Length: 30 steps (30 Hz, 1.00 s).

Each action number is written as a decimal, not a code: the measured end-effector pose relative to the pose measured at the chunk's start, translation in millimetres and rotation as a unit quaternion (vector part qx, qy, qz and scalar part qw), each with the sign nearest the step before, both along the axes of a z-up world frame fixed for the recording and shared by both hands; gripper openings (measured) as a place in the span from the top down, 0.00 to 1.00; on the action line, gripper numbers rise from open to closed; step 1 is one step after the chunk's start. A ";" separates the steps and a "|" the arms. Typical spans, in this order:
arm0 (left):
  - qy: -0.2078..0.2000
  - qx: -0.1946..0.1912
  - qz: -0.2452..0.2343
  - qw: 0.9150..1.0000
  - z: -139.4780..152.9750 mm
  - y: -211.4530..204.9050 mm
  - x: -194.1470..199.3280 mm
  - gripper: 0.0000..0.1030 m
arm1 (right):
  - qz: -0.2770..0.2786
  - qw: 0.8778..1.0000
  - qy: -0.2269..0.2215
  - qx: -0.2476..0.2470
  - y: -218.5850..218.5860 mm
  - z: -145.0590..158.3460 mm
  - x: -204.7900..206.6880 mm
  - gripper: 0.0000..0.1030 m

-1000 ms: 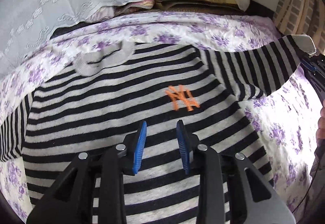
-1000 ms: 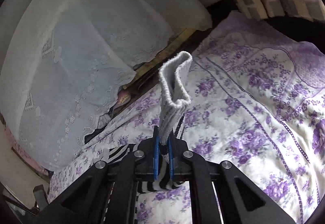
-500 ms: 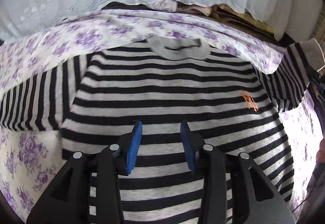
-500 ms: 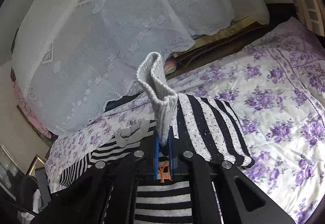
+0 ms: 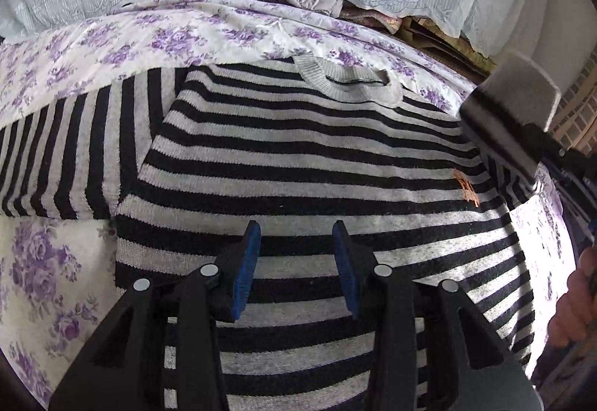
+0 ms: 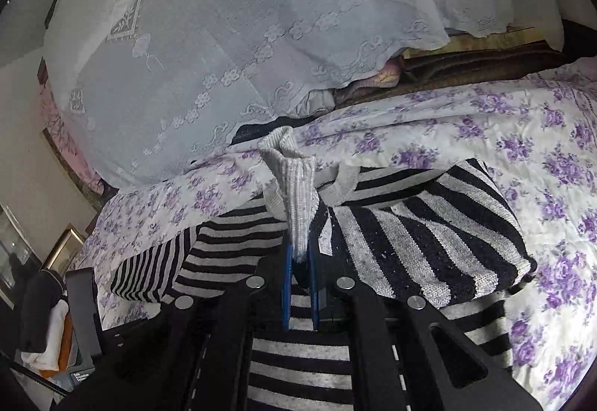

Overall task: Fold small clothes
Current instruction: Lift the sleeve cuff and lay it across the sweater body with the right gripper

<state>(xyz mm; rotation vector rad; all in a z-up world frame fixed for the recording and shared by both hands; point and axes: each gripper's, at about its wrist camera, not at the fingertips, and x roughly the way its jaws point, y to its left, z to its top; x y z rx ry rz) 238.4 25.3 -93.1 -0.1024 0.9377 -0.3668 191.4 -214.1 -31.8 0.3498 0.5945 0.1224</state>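
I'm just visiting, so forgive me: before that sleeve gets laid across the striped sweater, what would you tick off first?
1. Right gripper shut on the sleeve cuff: ok.
2. Left gripper open, holding nothing: ok.
3. Sweater body lying flat on the bedspread: ok.
4. Other sleeve spread out, not yet folded: ok.
5. Sleeve clear of the collar: cannot tell.

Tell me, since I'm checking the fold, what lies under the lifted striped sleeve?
Under the black-and-grey striped sleeve held by the right gripper lies the striped sweater's body on the purple-flowered bedsheet. The covered chest area is hidden.
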 end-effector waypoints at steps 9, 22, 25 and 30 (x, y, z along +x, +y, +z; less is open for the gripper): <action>0.021 -0.032 -0.001 0.999 -7.9 14.7 8.1 0.56 | 0.045 0.995 0.077 -0.045 55.1 -45.4 20.1 0.91; 0.071 -0.123 -0.071 0.987 2.6 -17.2 -1.5 0.36 | 0.104 0.988 0.086 -0.072 22.7 -43.4 -38.7 0.77; 0.072 -0.089 -0.073 0.991 4.0 -37.1 -0.3 0.31 | 0.085 0.992 0.083 -0.052 -4.4 -42.0 -46.5 0.75; 0.106 -0.079 -0.077 0.988 -13.2 -66.9 14.1 0.51 | 0.030 0.996 0.083 -0.005 -51.1 -47.3 -53.0 0.74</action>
